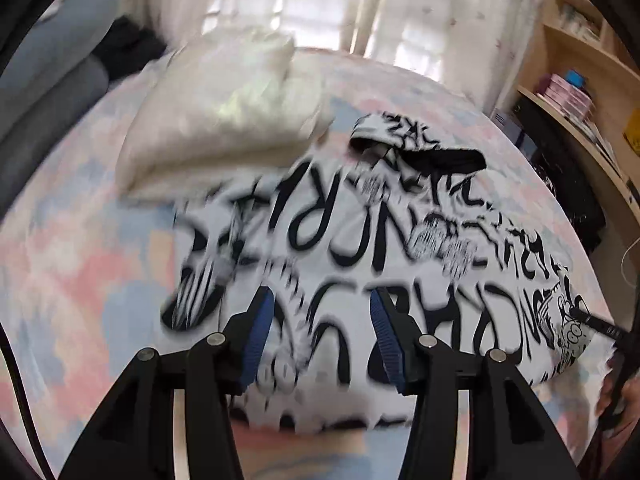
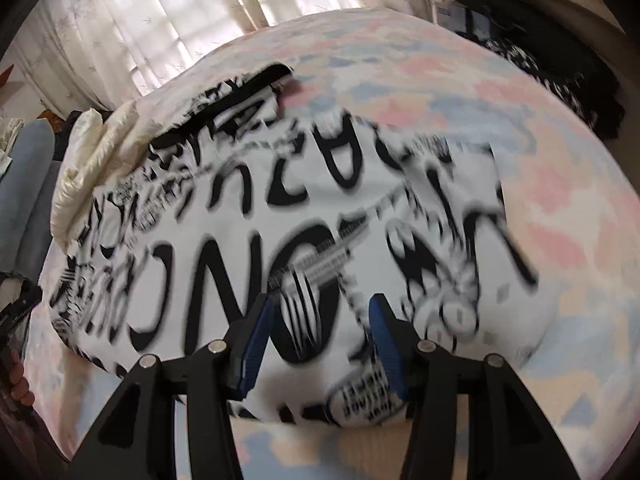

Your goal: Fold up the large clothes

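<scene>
A white garment with bold black lettering and cartoon prints lies spread on the pastel patchwork bed; its black-trimmed collar end points away from me. My left gripper is open and empty, hovering over the garment's near part. In the right wrist view the same garment fills the middle of the bed, and my right gripper is open and empty over its near edge. Both views are motion-blurred.
A folded cream garment lies on the bed beyond the printed one, also in the right wrist view. A person's legs in grey trousers rest at the left. Wooden shelves stand at the right, curtains behind.
</scene>
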A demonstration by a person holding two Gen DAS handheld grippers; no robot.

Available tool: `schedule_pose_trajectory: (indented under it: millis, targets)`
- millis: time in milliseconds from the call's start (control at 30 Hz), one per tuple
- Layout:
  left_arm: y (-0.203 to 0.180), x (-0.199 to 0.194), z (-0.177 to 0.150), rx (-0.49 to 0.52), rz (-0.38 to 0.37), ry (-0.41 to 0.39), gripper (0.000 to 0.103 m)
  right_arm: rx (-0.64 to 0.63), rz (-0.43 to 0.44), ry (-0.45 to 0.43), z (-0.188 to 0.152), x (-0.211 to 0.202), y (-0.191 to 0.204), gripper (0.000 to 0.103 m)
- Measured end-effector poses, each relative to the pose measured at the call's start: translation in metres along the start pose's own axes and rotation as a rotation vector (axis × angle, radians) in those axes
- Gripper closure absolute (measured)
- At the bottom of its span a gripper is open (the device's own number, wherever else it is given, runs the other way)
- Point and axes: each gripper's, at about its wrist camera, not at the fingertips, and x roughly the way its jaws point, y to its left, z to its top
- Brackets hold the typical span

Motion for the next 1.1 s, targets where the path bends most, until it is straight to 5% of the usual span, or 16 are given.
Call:
schedule_pose_trajectory:
  millis: [233, 367, 633, 800, 1100]
  targets:
    - [-0.047, 0.011, 0.106, 0.143, 0.011, -0.037, 0.044, -0.068, 0.024, -0.063, 0.109, -0.026, 0.018, 0.053]
    - [-0.071, 0.030, 0.174, 0.183, 0.049, -0.079, 0.042, -0.093, 0.018, -0.124, 0.171, -0.031, 0.029, 0.042]
    - [-0.101, 0.142, 0.273, 0.163, 0.113, 0.001, 0.040, -0.045, 0.041, -0.117, 0.280, 0.039, 0.037, 0.035]
    - [-0.117, 0.222, 0.278, 0.161, 0.133, 0.072, 0.040, -0.038, 0.066, -0.101, 0.312, 0.117, 0.050, 0.036]
    - [-0.138, 0.324, 0.233, 0.198, 0.105, 0.190, 0.040, -0.095, 0.088, 0.065, 0.301, 0.236, 0.095, 0.067]
